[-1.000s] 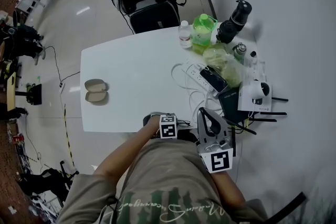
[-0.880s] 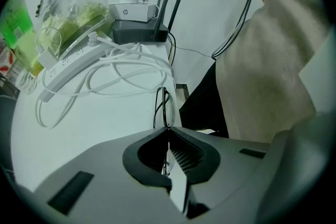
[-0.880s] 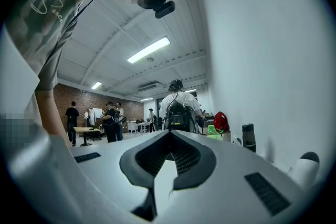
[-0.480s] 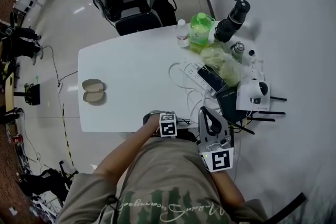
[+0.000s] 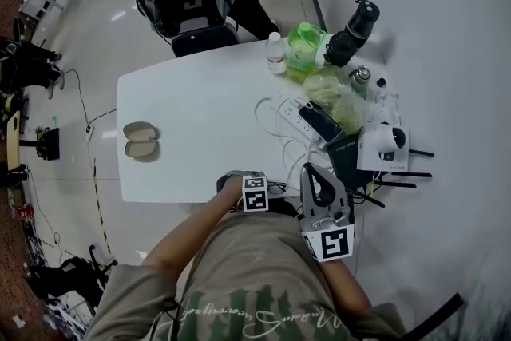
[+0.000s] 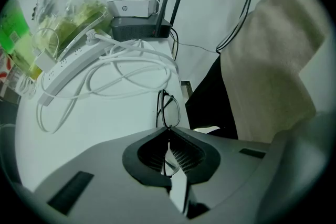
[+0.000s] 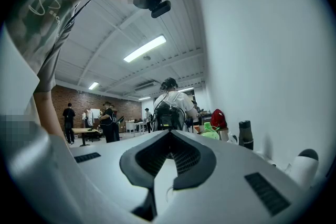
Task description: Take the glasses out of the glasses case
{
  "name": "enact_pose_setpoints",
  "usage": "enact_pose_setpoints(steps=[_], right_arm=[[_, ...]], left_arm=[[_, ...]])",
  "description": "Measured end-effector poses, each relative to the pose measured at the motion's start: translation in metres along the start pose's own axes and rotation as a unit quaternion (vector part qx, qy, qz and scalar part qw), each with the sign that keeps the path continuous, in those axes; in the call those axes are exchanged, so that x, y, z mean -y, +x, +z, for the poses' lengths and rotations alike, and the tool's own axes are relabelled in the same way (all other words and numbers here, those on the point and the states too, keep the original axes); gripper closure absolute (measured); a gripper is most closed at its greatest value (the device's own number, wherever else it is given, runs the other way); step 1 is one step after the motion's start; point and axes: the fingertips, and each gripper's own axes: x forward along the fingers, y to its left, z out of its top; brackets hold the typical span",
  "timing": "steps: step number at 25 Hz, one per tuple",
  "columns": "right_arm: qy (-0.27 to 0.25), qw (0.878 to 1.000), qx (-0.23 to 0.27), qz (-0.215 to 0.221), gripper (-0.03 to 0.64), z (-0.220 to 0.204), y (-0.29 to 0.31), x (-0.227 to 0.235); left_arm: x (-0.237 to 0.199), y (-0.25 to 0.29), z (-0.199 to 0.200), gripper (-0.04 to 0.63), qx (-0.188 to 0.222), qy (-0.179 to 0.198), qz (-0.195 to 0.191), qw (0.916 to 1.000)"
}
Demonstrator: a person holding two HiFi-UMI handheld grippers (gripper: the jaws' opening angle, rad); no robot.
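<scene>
Risk: glasses are pinched by a thin rim in left gripper, its jaws shut on the frame at the surface's near edge. A jolt could likely twist or drop them. Right gripper is closed and empty. Glasses case lies open by the left edge of the white surface. Cables clutter the right side. Room is a busy workshop with people standing about.

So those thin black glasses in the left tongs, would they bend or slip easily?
Probably fragile: the glasses have a very thin frame, so a hard squeeze from the left tongs could bend it. Likely light, since they stand up from the closed tips held by one narrow part. They might pivot or slip, as little frame is gripped.
</scene>
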Motion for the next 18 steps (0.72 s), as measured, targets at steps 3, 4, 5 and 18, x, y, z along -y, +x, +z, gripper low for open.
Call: enact_pose_setpoints(steps=[3, 4, 5, 18], right_arm=[[-0.008, 1.000, 0.001, 0.004, 0.604, 0.000, 0.001, 0.000], [-0.006, 1.000, -0.001, 0.005, 0.606, -0.001, 0.001, -0.001], [-0.004, 1.000, -0.002, 0.005, 0.604, -0.001, 0.001, -0.002], [-0.012, 1.000, 0.000, -0.002, 0.604, 0.010, 0.002, -0.006]], left_arm=[[-0.002, 0.003, 0.000, 0.577, 0.001, -0.003, 0.005, 1.0000], [-0.002, 0.002, 0.000, 0.577, 0.003, -0.004, 0.006, 1.0000], [-0.001, 0.002, 0.001, 0.577, 0.004, -0.005, 0.007, 1.0000], [-0.005, -0.010, -0.002, 0.577, 0.005, -0.012, 0.031, 0.9994]])
